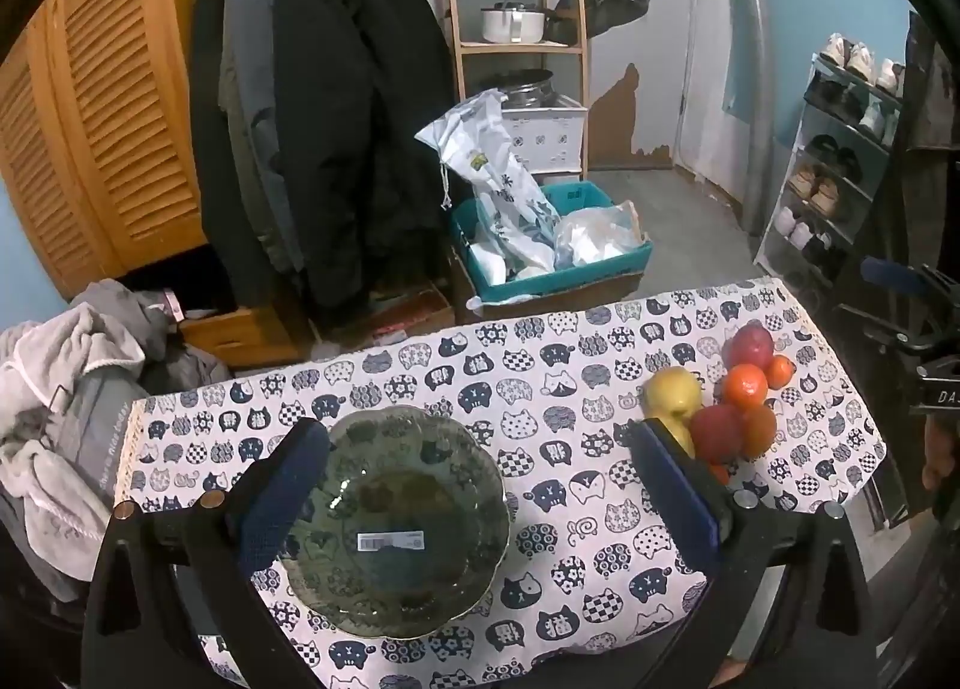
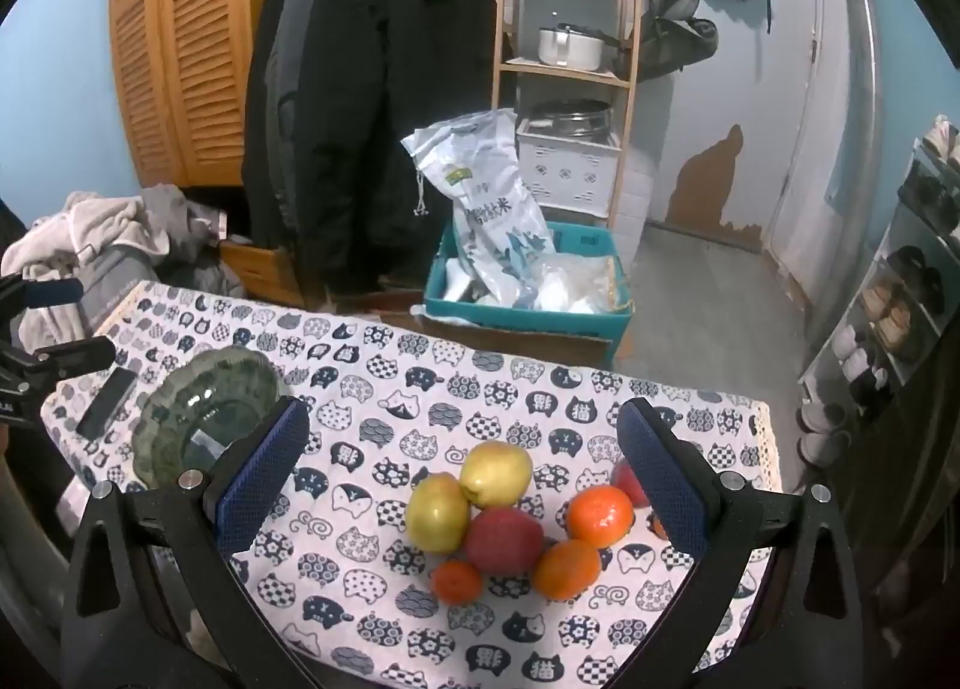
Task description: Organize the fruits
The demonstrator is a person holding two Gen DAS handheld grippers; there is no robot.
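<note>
Your left gripper [image 1: 480,485] hangs above the left part of the desk [image 1: 540,365], tilted downward, its jaws spread wide with nothing clamped between them. Under it sits the green glass bowl [image 1: 414,533], scalloped at the rim, empty of fruit, with a white barcode label [image 1: 390,540] showing at its bottom. In the right wrist view a dark flat phone-like object [image 2: 108,401] lies just left of the bowl, on the cat-print cloth [image 2: 420,389] that covers the desk.

Moving right, the middle of the cloth is bare pattern.

Your right gripper [image 2: 465,485] hangs over the fruit cluster at the right end of the desk, also tilted down, jaws fully apart and holding nothing. The fruits lie between and just beyond its fingers, none touched by the pads:
- two yellow apples [image 2: 437,512], touching each other, at the left and back of the group
- a red apple [image 2: 503,539] in the middle, against both yellow ones
- a small orange [image 2: 457,581] at the near left
- two larger oranges [image 2: 600,514] to the right of the red apple
- a second red fruit [image 2: 629,479], partly hidden behind the right finger

All the fruit rests on the cloth, well apart from the bowl.
</note>
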